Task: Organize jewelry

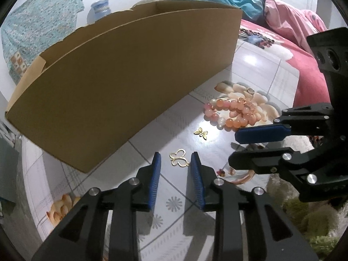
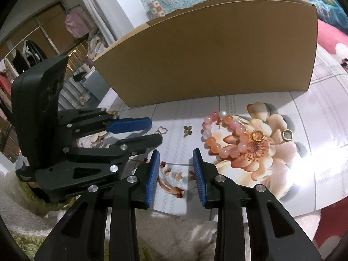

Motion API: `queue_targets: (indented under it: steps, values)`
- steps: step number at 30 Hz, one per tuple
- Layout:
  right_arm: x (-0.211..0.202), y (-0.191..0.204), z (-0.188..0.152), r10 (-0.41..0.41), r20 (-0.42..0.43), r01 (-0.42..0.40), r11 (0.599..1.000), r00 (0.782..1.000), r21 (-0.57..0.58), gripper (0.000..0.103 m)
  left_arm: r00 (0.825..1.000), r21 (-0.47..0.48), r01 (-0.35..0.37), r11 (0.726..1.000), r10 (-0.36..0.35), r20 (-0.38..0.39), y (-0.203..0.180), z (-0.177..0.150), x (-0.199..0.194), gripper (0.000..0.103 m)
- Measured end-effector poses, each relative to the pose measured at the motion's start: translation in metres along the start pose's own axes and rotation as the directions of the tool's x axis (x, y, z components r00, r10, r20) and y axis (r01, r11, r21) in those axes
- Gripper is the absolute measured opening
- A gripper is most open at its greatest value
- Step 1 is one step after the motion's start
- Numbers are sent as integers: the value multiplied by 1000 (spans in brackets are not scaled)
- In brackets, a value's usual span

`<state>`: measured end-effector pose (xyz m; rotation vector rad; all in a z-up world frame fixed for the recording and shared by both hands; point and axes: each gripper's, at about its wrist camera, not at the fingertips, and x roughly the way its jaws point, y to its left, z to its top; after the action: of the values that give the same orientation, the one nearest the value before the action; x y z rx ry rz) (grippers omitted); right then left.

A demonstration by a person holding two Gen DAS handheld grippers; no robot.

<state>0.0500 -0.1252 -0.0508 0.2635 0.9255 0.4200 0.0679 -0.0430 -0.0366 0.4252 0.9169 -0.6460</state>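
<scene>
- Left hand-held gripper (image 1: 175,159): jaws parted, pointing down at the table (image 1: 256,65); nothing is pressed between the blue pads (image 1: 155,174).
- Open butterfly charm (image 1: 178,158): gold outline, lying flat on the table just ahead of the left fingertips, in line with the gap between them; its lower right end lies at the right pad's tip, contact cannot be confirmed.
- Solid butterfly charm (image 1: 201,133): small, gold, lying on the table beyond the first charm, between it and the bracelet; apart from both.
- Bead bracelet (image 1: 230,114): pink, orange and white beads in a loop, lying on the flower print of the tablecloth; to the right of the box.
- Gold rings: one ring (image 2: 257,135) rests on the bracelet's far side; a second ring (image 2: 287,135) lies on the cloth just right of it, apart from the beads.
- Cardboard box (image 1: 121,82): brown, open-topped, standing on the table behind the jewelry; interior not visible.
- Right hand-held gripper (image 2: 176,155): jaws parted with nothing between the pads; held over the near table edge, short of the bracelet and beside the left unit.
</scene>
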Motion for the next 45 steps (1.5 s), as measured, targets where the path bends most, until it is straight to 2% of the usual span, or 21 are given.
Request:
queue_targets:
  steps: [4, 9, 16, 19, 29, 33, 38, 45]
  values:
    - [0, -1, 0, 0, 3, 0, 1000, 1000, 4, 29, 1000, 21, 22, 1000, -22, 8, -1, 4, 5, 27]
    - [-1, -4, 1, 2, 5, -2, 1000, 1000, 10, 29, 999, 50, 51, 997, -51, 4, -6, 6, 6, 13]
    - [-3, -3, 1, -1, 11, 1, 1000, 1000, 1, 29, 999, 43, 49, 998, -49, 8, -8, 7, 7, 12]
    - [-3, -2, 0, -3, 11, 3, 1000, 1000, 2, 29, 999, 38, 52, 998, -53, 9, -8, 6, 6, 1]
    - [-4, 7, -1, -8, 18, 8, 1000, 1000, -29, 29, 998, -39, 64, 997, -63, 30, 7, 2, -3, 1]
    - [0, 21, 3, -16, 22, 18, 995, 1000, -101, 33, 997, -112, 67, 991, -62, 51, 20, 1, -10, 1]
    - [18, 35, 8, -8, 5, 8, 983, 1000, -183, 33, 997, -182, 36, 983, -22, 76, 32, -4, -18, 1]
    - [44, 48, 11, -70, -18, 63, 963, 997, -261, 26, 997, -222, 13, 975, 3, 72, 41, -17, -21, 1]
